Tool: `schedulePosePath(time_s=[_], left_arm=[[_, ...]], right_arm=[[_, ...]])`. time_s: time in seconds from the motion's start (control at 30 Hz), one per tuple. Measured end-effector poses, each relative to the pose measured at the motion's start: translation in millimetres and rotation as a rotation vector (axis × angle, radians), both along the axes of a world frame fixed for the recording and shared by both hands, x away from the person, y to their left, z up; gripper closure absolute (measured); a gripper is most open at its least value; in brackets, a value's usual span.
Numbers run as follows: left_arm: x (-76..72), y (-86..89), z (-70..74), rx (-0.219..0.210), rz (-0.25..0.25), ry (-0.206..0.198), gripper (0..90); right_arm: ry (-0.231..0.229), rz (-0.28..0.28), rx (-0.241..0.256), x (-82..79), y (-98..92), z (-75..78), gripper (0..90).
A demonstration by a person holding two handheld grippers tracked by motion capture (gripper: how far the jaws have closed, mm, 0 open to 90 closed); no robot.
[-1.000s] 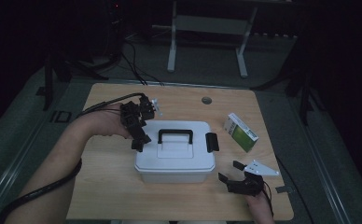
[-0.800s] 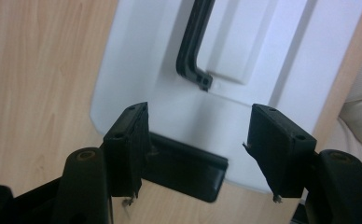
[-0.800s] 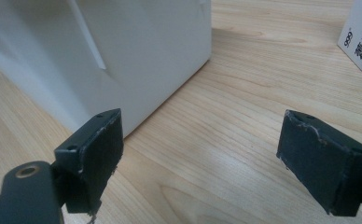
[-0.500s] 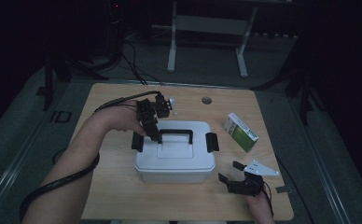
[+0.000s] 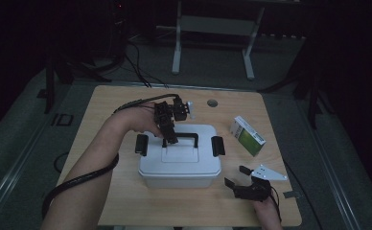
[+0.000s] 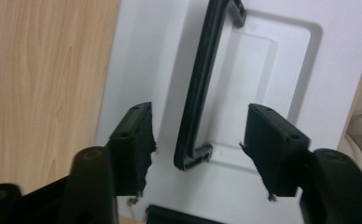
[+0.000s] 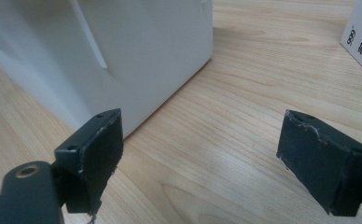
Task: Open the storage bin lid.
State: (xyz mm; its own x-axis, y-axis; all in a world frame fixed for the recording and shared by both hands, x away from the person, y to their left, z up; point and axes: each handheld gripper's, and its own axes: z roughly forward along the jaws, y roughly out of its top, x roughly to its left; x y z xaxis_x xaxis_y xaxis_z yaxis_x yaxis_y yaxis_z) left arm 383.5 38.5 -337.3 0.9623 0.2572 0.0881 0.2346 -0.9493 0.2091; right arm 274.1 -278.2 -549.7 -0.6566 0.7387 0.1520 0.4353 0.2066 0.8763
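Left claw at box handle, not yet gripped.
Box is judged rigid, smooth-sided and bulky; its thin stiff handle, seen between the spread jaws, is the hold to be taken. Right claw is released beside the box wall on the counter.

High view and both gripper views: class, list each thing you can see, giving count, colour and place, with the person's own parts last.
Table: one, light wood, centre.
Storage box: one, white, mid-table, lid on.
Handle: one, black, on the lid.
Side latches: two, black, at the lid's ends.
Carton: one, green and white, right of the box.
Round insert: one, grey, far table edge.
Left gripper: black, open, astride the handle.
Right gripper: black, open, near the box's right front corner.
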Motion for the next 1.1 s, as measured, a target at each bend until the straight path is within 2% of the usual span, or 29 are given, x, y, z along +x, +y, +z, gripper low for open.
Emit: schedulePosePath(time_s=[0.1, 0.17, 0.2, 0.27, 0.57, 0.73, 0.8, 0.97, 1.1], left_arm=[[2.7, -4.1, -2.7, 0.001, -0.013, 0.002, 44.6], [4.0, -6.2, -5.8, 0.013, -0.020, 0.000, 45.9], [4.8, -7.3, -8.3, 0.015, -0.021, 0.014, 45.9], [5.0, -9.0, -11.2, 0.033, -0.036, 0.004, 47.1], [4.6, -18.8, -18.3, 0.049, -0.102, 0.013, 63.2], [5.5, -22.1, -23.1, 0.075, -0.114, 0.011, 69.4], [6.4, -22.5, -24.6, 0.081, -0.111, 0.023, 72.3], [5.7, -26.6, -27.8, 0.122, -0.135, 0.003, 72.7], [5.9, -28.4, -27.1, 0.133, -0.152, 0.009, 75.6]], right_arm=[[-0.001, 0.003, 0.000, -0.1, -0.2, -0.3, 13.9], [0.000, 0.004, 0.002, -0.2, -0.4, -0.2, 14.0], [-0.001, 0.004, 0.002, -0.1, -0.6, -0.2, 13.9], [0.002, 0.003, 0.003, 0.0, -0.8, -0.4, 14.0], [0.006, 0.004, 0.000, 0.1, -0.5, -0.7, 14.0], [0.006, 0.005, 0.000, 0.2, -0.6, -1.0, 14.0], [0.007, 0.006, 0.004, 0.1, -0.6, -0.8, 14.0], [0.006, 0.007, 0.005, 0.4, -1.3, -1.2, 14.0], [0.007, 0.005, 0.008, 0.4, -1.7, -1.2, 14.0]])
